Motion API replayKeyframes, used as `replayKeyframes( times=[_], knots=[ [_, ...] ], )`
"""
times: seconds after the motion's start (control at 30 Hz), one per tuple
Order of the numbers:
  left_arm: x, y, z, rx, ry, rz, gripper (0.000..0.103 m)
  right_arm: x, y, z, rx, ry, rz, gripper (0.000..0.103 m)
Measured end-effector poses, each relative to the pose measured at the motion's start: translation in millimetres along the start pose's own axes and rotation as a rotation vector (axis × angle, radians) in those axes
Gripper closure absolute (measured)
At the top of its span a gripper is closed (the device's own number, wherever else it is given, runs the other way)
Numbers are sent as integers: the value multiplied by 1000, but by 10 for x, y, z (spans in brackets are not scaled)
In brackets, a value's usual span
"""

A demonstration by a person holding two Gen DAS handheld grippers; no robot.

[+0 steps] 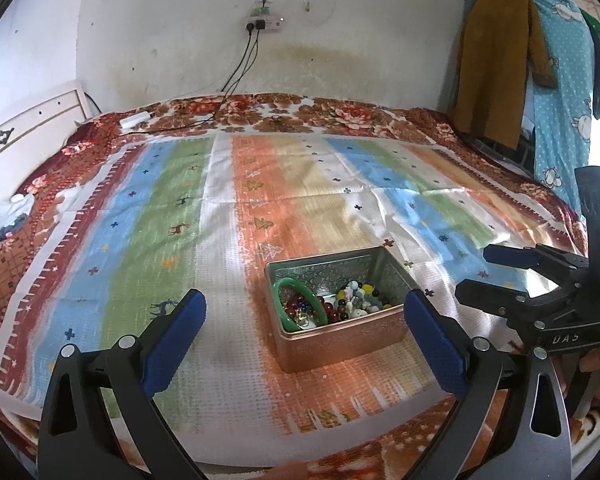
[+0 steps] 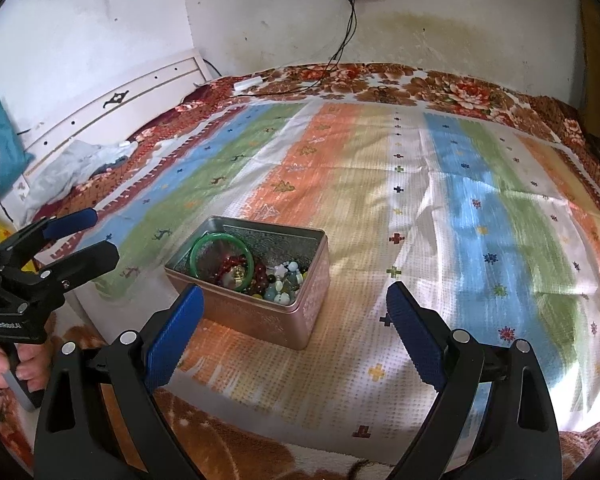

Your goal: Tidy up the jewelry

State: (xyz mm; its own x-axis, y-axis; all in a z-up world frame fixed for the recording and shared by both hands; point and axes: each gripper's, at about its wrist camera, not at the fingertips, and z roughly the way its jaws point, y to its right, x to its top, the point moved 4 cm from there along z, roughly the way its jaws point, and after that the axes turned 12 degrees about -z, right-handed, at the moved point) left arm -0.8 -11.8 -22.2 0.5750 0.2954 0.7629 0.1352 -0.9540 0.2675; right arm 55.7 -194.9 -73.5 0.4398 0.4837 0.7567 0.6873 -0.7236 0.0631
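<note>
Open metal tin [image 1: 332,312] of jewelry on striped cloth [image 1: 228,208], near the bed's front edge.
Green bangle [image 1: 298,304] and mixed beads [image 1: 360,300] lie inside. Left gripper [image 1: 304,332] and right gripper [image 2: 292,324] both spread wide, empty, above the cloth.

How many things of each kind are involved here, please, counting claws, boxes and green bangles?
Claws: 2, the left claw and the right claw, both open.
Rose-gold rectangular metal boxes: 1.
Green glossy round bangles: 1.
Total: 4. The loose beads are too jumbled to count.

Left claw [image 1: 304,330] spread wide above striped cloth [image 1: 204,216]; tin [image 1: 336,344] holds green bangle [image 1: 298,300], beads [image 1: 354,300].
</note>
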Motion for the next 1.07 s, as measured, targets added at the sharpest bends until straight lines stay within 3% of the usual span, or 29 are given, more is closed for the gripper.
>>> replayKeyframes(
  times=[0.17,1.07],
  knots=[
    [6,9,-35,-36,11,-2,6,-4,-3,17,2,-9,-2,10],
    [-91,60,75,-13,-50,35,6,-2,-12,19,3,-11,-3,10]
  ],
)
